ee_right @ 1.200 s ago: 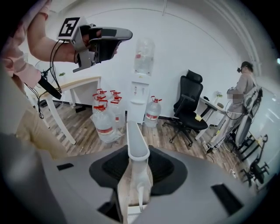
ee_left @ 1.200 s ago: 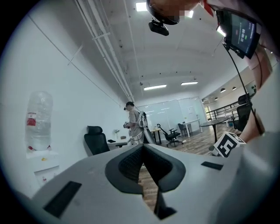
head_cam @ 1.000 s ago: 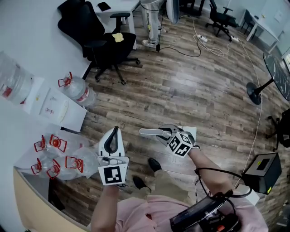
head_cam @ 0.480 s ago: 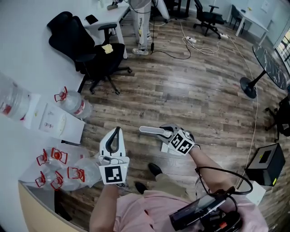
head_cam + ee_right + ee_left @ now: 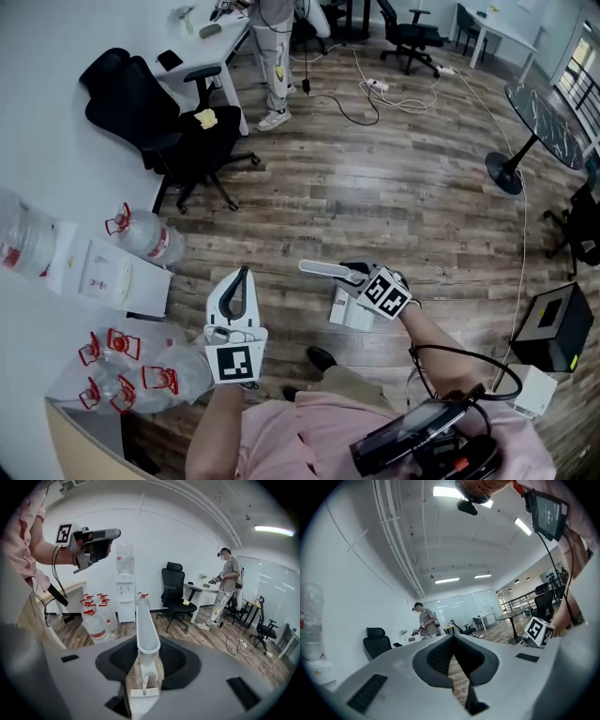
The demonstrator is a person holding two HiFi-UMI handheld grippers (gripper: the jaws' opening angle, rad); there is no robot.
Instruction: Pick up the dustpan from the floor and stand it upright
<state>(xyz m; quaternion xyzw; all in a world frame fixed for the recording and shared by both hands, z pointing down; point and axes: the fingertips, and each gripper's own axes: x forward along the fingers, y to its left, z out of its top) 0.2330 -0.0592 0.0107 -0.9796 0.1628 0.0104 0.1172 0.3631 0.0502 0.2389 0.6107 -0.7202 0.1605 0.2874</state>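
The dustpan [image 5: 349, 307] is hanging in the right claw [image 5: 359, 275], lifted over the wooden floor [image 5: 394, 197] just ahead of the person's shoe [image 5: 321, 357]. Its white pan is sitting under the claw on the side nearer the person, while its long pale handle [image 5: 323, 270] is sticking out past the claw's tips toward the left. In the right gripper view the two jaws are pressing in on the base of the handle from both sides, and the handle is running straight away from the camera with the pan at the bottom edge.

The left claw [image 5: 240, 281] is hovering beside it, well apart from the handle, pointing away from the person. Its jaws are meeting at their tips and are gripping nothing.

Farther out on the left, a cluster of clear water bottles [image 5: 141, 361] with red caps is lying on the floor near a white water dispenser [image 5: 108, 270]. Beyond them a black office chair [image 5: 183, 131] is standing by a white table [image 5: 211, 42], and another person [image 5: 274, 47] is standing next to that table.
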